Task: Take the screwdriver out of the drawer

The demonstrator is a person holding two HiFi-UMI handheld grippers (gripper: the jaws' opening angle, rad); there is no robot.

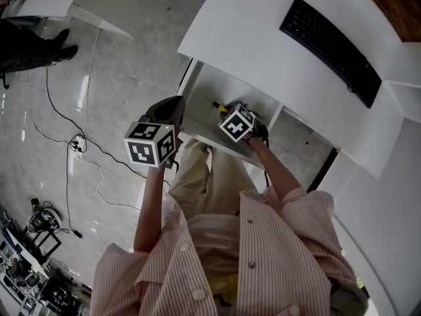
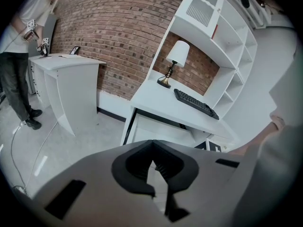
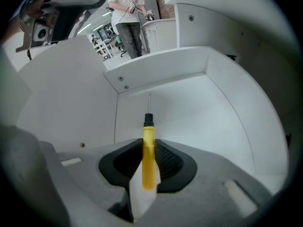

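Observation:
The screwdriver (image 3: 148,150) has a yellow handle, a black collar and a thin metal shaft. It lies on the floor of the open white drawer (image 3: 161,65) and points at the drawer's far wall. My right gripper (image 3: 148,142) reaches steeply down into the drawer, its dark pads against both sides of the yellow handle. In the head view the screwdriver (image 1: 217,105) shows just beyond the right gripper (image 1: 225,110) inside the drawer (image 1: 197,78). My left gripper (image 1: 177,104) hovers at the drawer's left front corner. Its jaws (image 2: 153,143) meet at the tips and hold nothing.
The drawer hangs under a white desk (image 1: 263,38) that carries a black keyboard (image 1: 329,41) and a lamp (image 2: 176,60). Cables and a power strip (image 1: 75,145) lie on the tiled floor to the left. Another person (image 2: 19,56) stands at a second white desk by the brick wall.

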